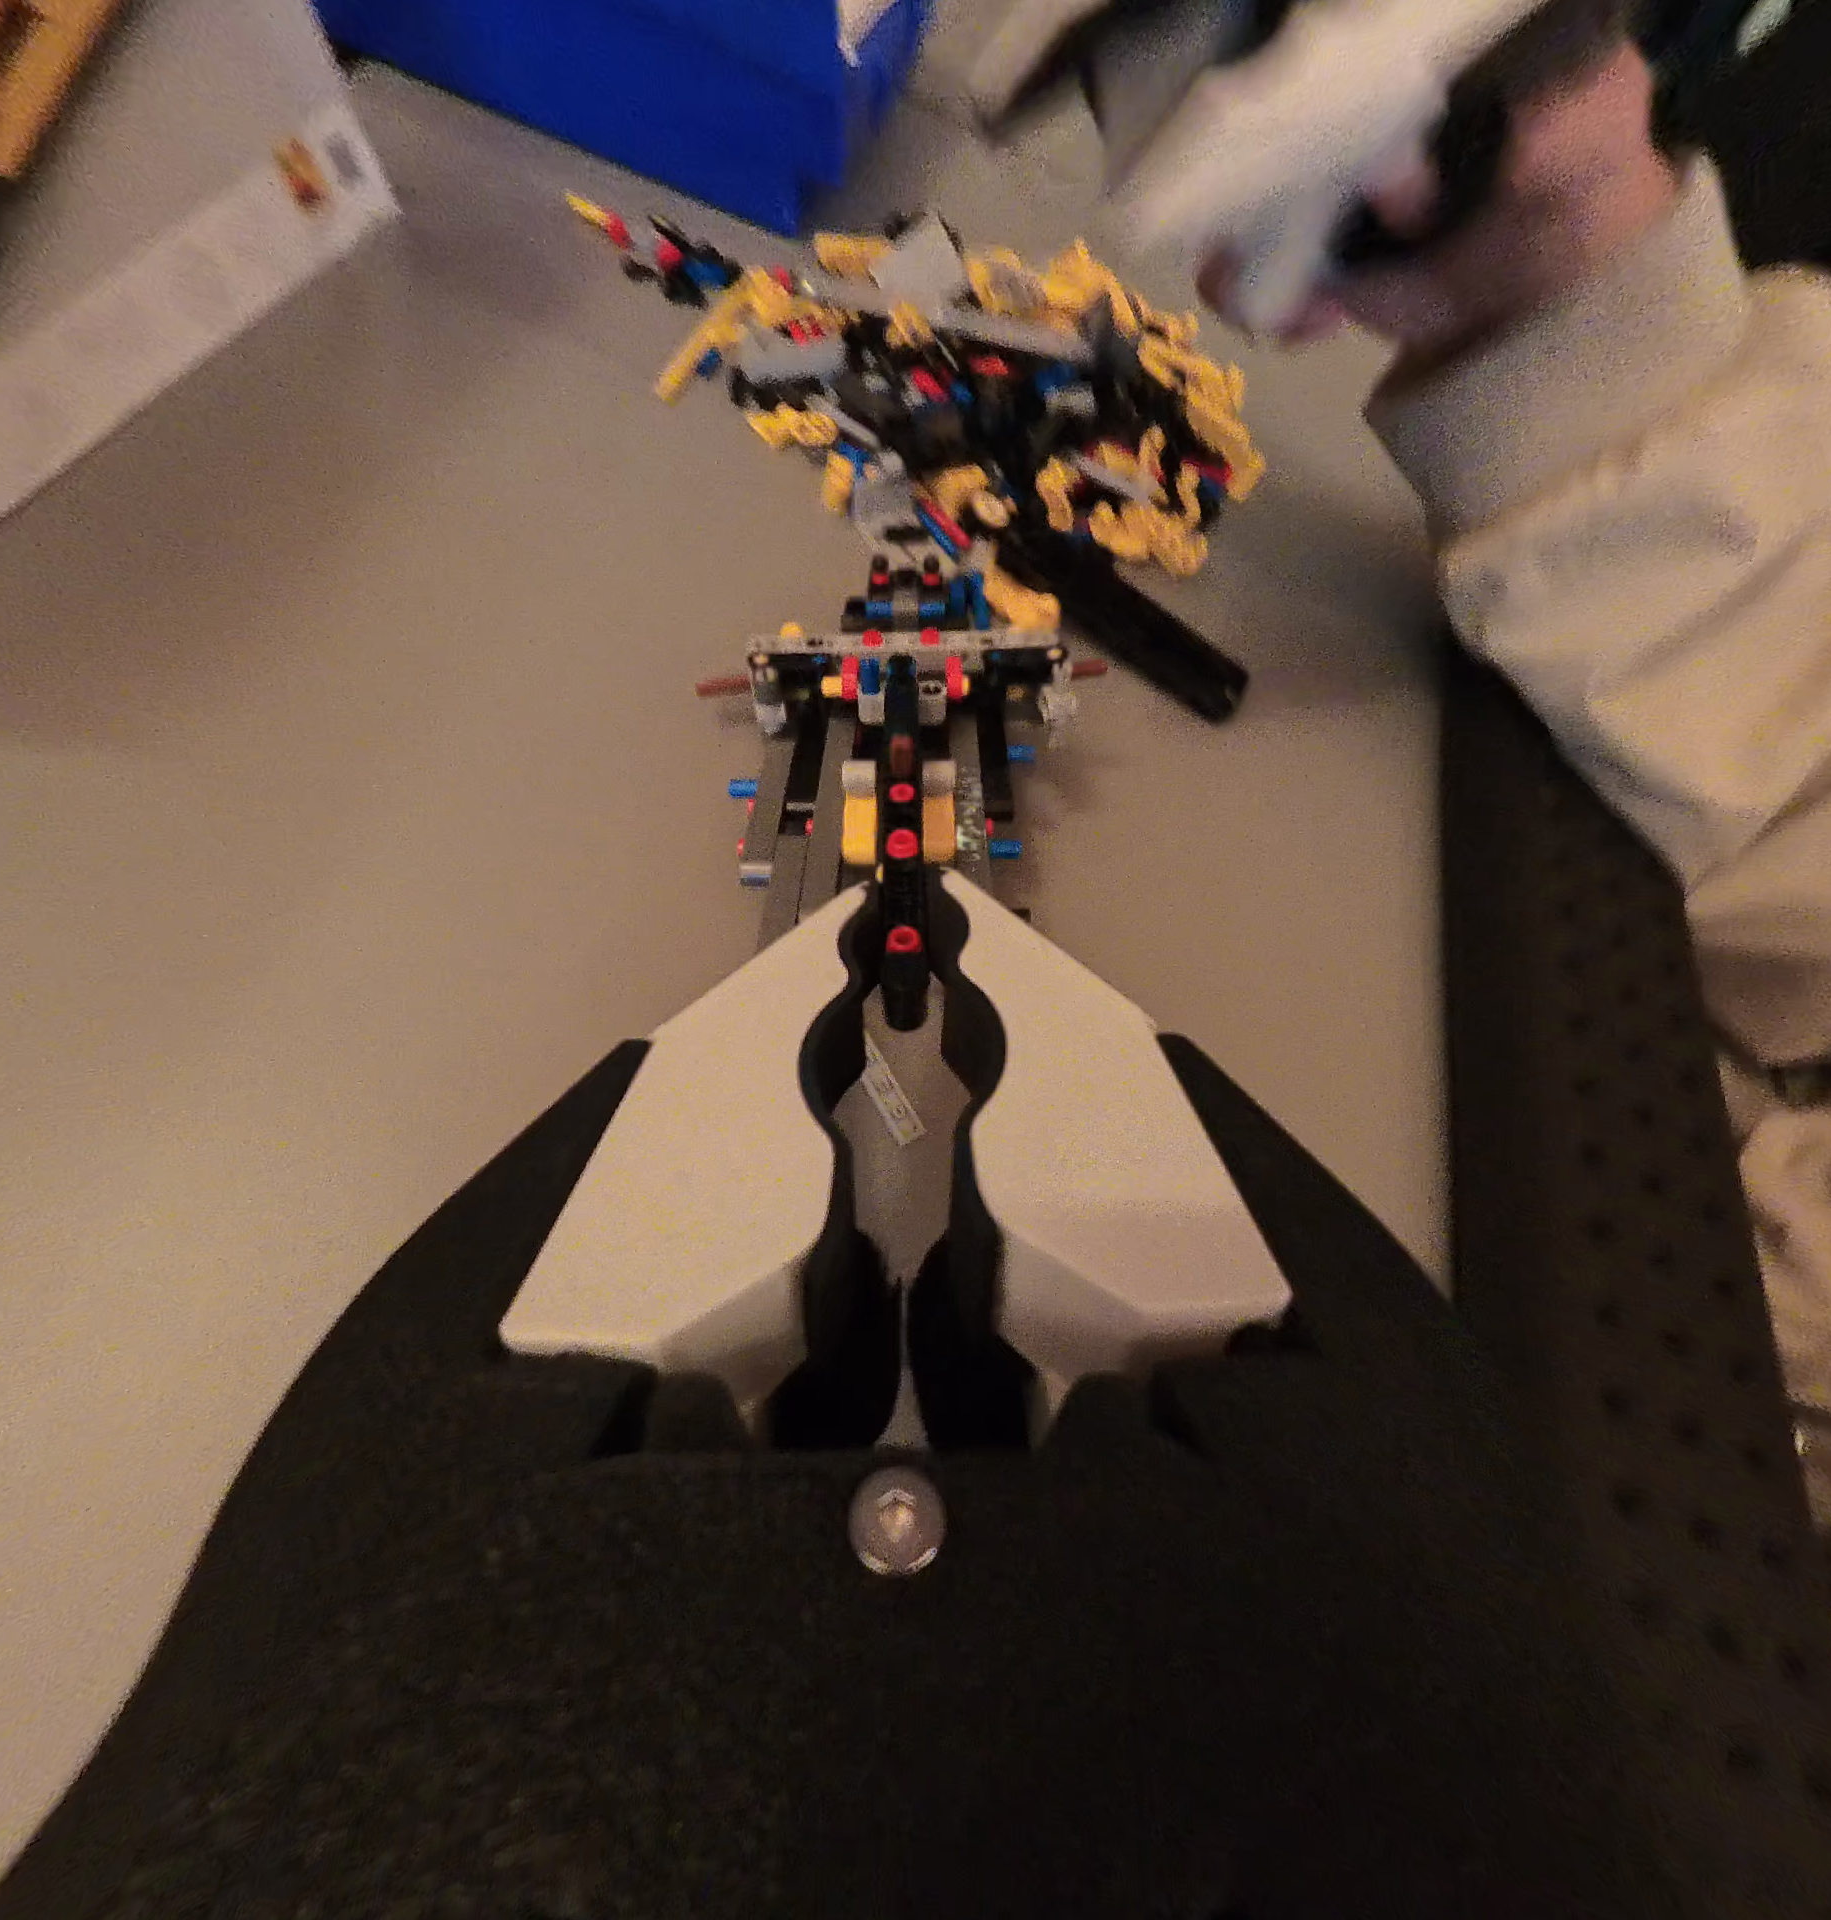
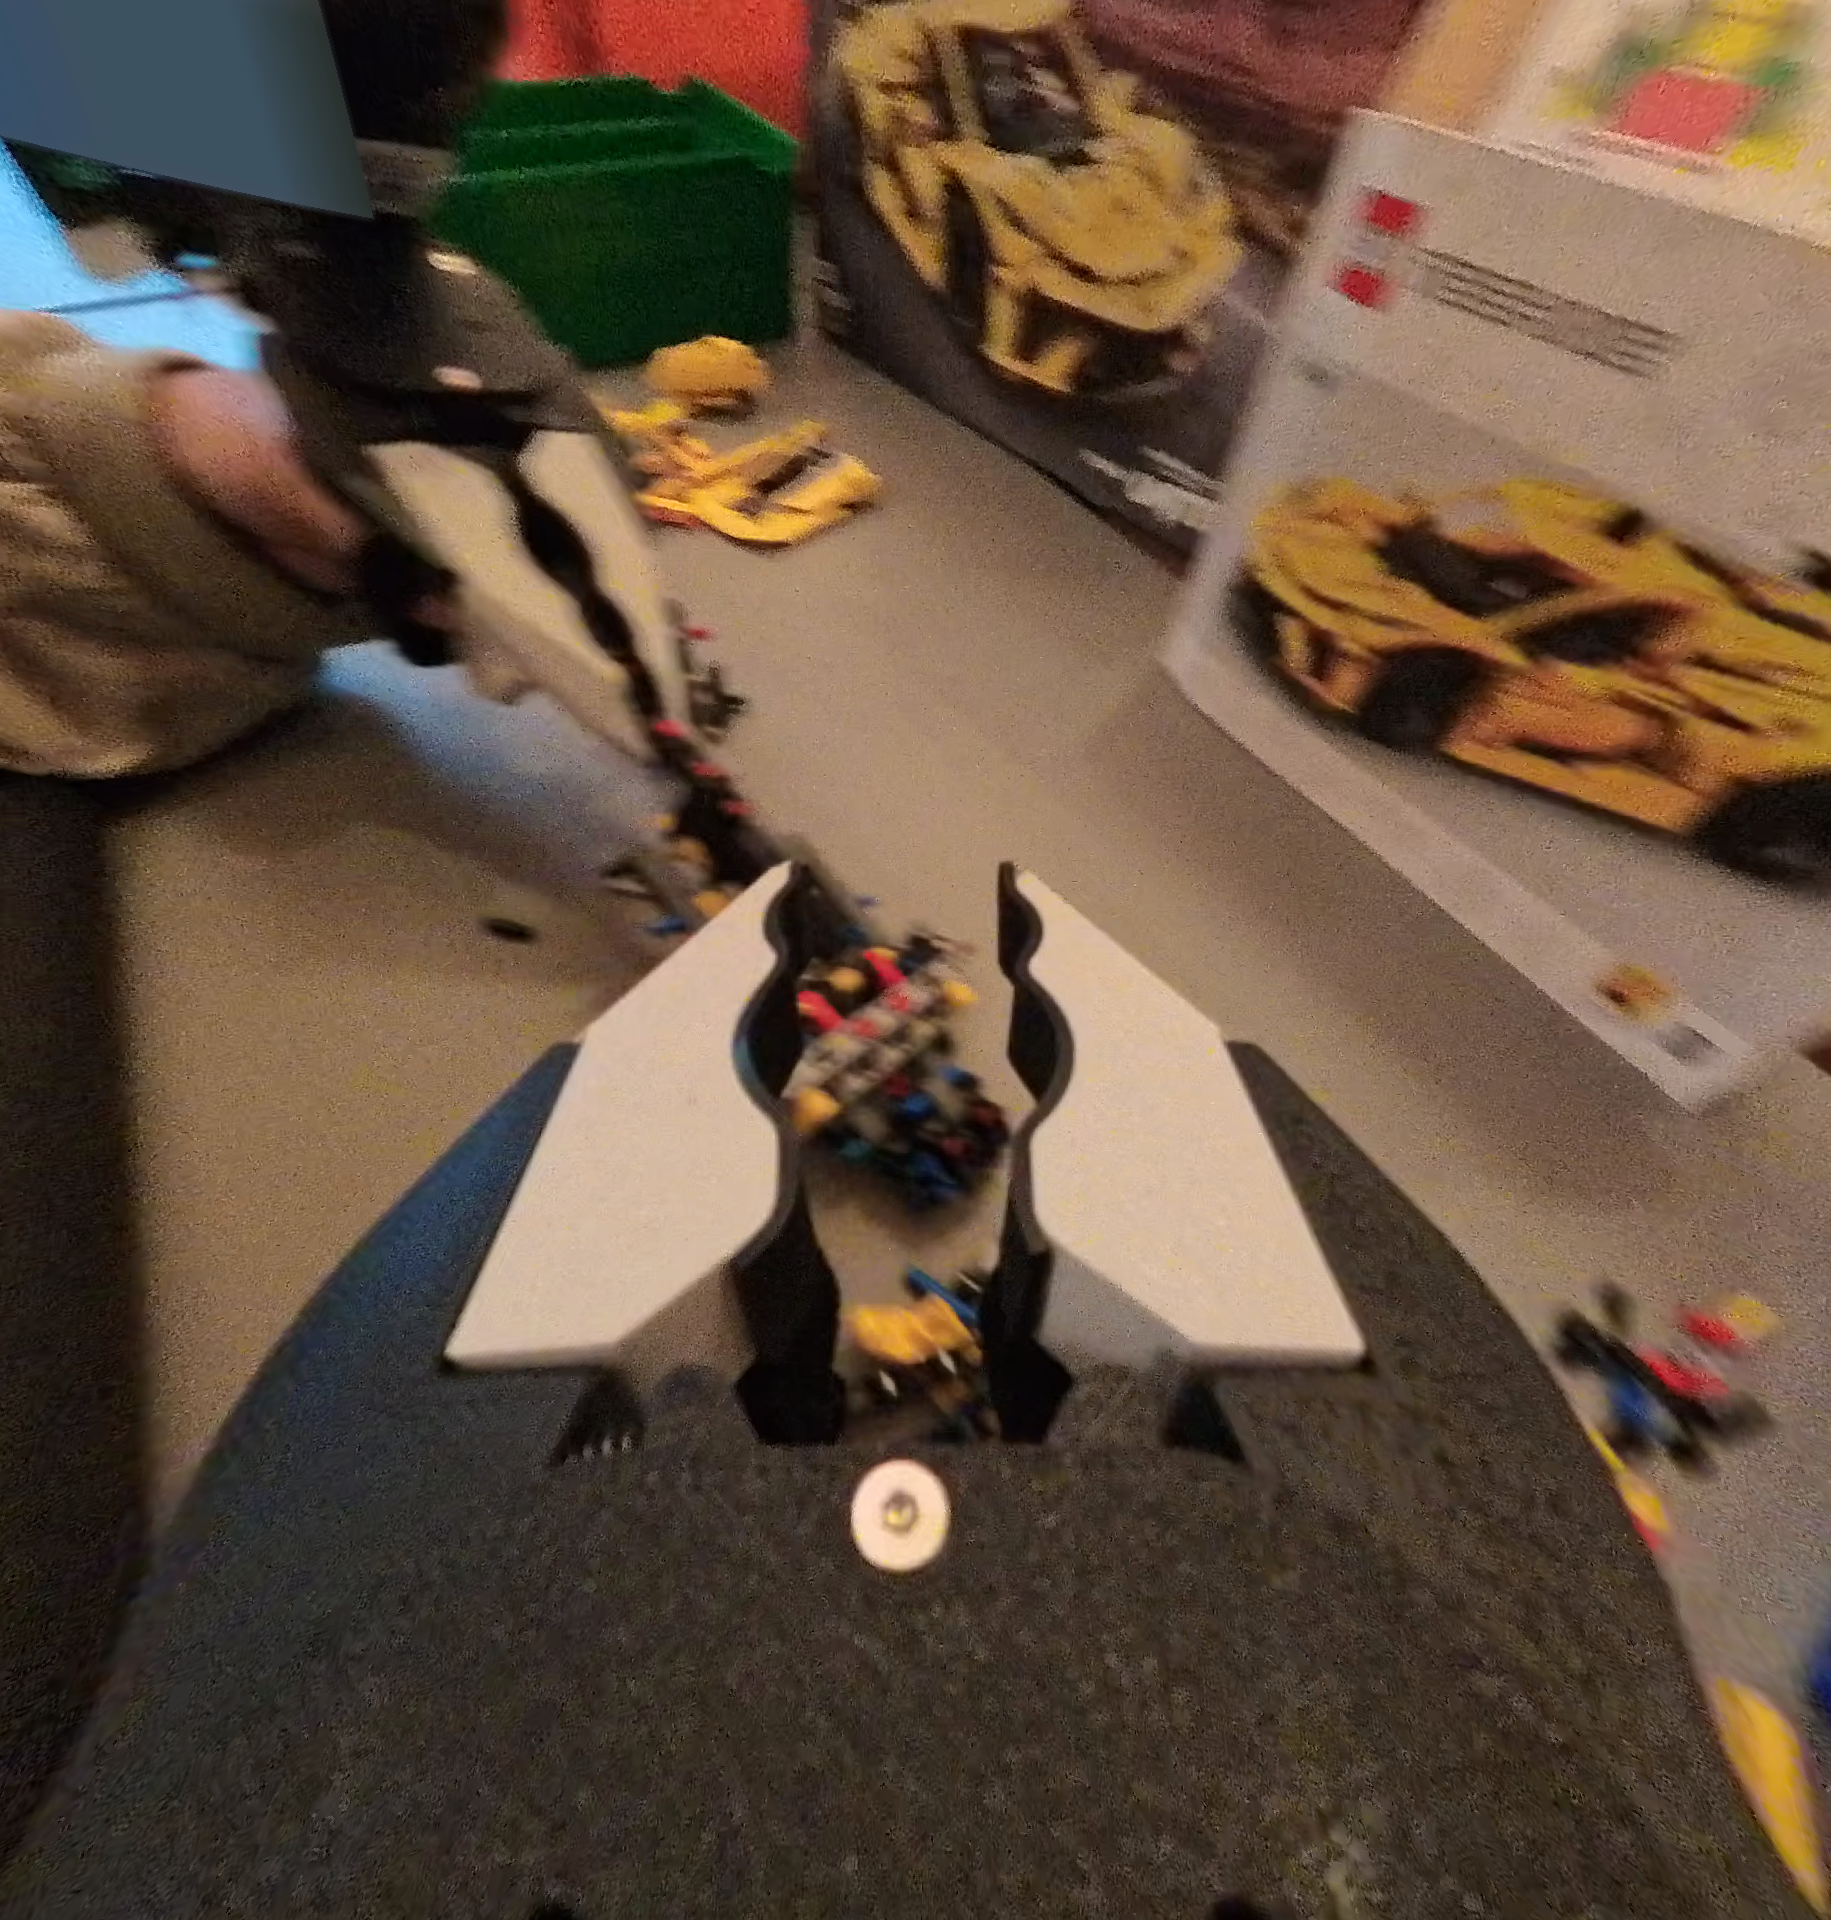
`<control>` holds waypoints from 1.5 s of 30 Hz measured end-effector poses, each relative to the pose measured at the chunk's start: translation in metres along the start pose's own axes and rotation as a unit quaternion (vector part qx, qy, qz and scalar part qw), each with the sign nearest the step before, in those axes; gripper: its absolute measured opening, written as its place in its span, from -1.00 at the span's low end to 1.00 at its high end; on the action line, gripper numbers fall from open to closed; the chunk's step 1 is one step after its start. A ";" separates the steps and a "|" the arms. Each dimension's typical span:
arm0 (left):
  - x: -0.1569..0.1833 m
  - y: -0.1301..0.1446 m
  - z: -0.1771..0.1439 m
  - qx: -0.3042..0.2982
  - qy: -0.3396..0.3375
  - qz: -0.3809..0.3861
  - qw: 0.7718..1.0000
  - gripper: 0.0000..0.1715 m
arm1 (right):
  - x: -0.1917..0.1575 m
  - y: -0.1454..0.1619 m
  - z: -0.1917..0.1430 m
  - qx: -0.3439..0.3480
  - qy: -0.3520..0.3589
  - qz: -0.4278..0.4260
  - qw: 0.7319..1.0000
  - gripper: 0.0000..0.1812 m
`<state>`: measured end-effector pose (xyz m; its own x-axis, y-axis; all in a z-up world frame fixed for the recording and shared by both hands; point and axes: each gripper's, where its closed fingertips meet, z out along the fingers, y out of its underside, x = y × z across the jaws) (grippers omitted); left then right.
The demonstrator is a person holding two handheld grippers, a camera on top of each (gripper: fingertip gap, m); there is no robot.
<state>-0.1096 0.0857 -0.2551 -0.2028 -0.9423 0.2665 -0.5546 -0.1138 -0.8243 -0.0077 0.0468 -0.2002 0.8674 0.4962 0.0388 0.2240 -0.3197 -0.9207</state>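
Observation:
My left gripper point(image 1: 903, 894) is shut on the black beam point(image 1: 903, 935) at the near end of a long brick-built chassis point(image 1: 890, 727) of black, yellow, red and blue parts. Beyond it lies a bulkier yellow and black brick assembly point(image 1: 994, 395). My right gripper point(image 2: 895, 883) is open and empty, hovering above that assembly point(image 2: 890, 1060), which shows between its fingers. The left gripper point(image 2: 537, 582) also shows in the right wrist view, held by a hand point(image 2: 236, 468), gripping the chassis end point(image 2: 703, 790). The right gripper shows blurred at the top right of the left wrist view point(image 1: 1306, 187).
A blue bin point(image 1: 630, 94) and a white box point(image 1: 142, 281) stand at the back. In the right wrist view a green bin point(image 2: 620, 218), yellow body panels point(image 2: 755, 478), two boxes picturing a yellow car point(image 2: 1513, 623), and loose bricks point(image 2: 1659, 1382) lie on the grey table. The tips of one gripper are about 12 cm away from the tips of the other. The yellow car point(image 2: 1513, 623) sits 25 cm or so from the ends of my right fingers.

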 end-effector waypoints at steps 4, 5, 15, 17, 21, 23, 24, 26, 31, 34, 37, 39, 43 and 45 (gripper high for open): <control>-0.034 -0.006 -0.007 0.036 -0.072 -0.045 0.996 -0.92 | -0.104 0.010 0.057 -0.063 -0.174 -0.069 0.980 -0.61; -0.039 -0.005 -0.008 0.041 -0.076 -0.053 0.995 -0.92 | -0.115 0.019 0.072 -0.081 -0.181 -0.081 0.977 -0.60; -0.048 -0.004 -0.004 0.045 -0.108 -0.024 0.993 -0.92 | -0.105 0.079 0.132 -0.200 -0.144 -0.069 0.967 -0.48; -0.048 -0.004 -0.004 0.045 -0.112 -0.020 0.992 -0.92 | -0.100 0.077 0.137 -0.190 -0.129 -0.081 0.970 -0.61; -0.049 0.000 -0.004 0.039 -0.118 -0.016 0.992 -0.91 | -0.096 0.079 0.134 -0.199 -0.120 -0.098 0.968 -0.91; -0.052 0.008 -0.003 0.019 -0.134 0.004 0.991 -0.90 | -0.097 0.080 0.131 -0.206 -0.112 -0.126 0.964 -0.92; -0.052 0.010 -0.003 0.012 -0.139 0.020 0.990 -0.90 | -0.095 0.082 0.127 -0.214 -0.108 -0.137 0.961 -0.92; -0.049 0.014 0.000 -0.005 -0.145 0.055 0.988 -0.91 | -0.086 0.078 0.113 -0.219 -0.099 -0.128 0.962 -0.92; -0.039 0.023 0.010 -0.043 -0.152 0.095 0.983 -0.90 | 0.012 0.071 0.026 -0.236 0.076 -0.084 0.965 -0.93; -0.039 0.028 0.013 -0.064 -0.157 0.093 0.981 -0.90 | 0.069 0.101 -0.041 -0.269 0.167 0.002 0.948 -0.93; -0.040 0.031 0.013 -0.065 -0.154 0.092 0.982 -0.90 | 0.079 0.125 -0.068 -0.259 0.163 0.079 0.949 -0.93; -0.039 0.031 0.013 -0.064 -0.148 0.084 0.983 -0.90 | 0.087 0.131 -0.075 -0.253 0.179 0.086 0.947 -0.92; -0.036 0.024 0.011 -0.042 -0.128 0.047 0.990 -0.88 | 0.089 0.128 -0.071 -0.223 0.177 0.099 0.953 -0.81; -0.031 0.012 0.006 -0.007 -0.111 0.025 0.993 -0.82 | 0.088 0.105 -0.065 -0.178 0.182 0.093 0.963 -0.73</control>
<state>-0.1053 0.1116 -0.2759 -0.0475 -0.9931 0.1074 -0.5606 -0.0625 -0.8257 0.1213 0.0043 -0.2684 0.9910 0.1087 0.0786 0.1312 -0.6638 -0.7363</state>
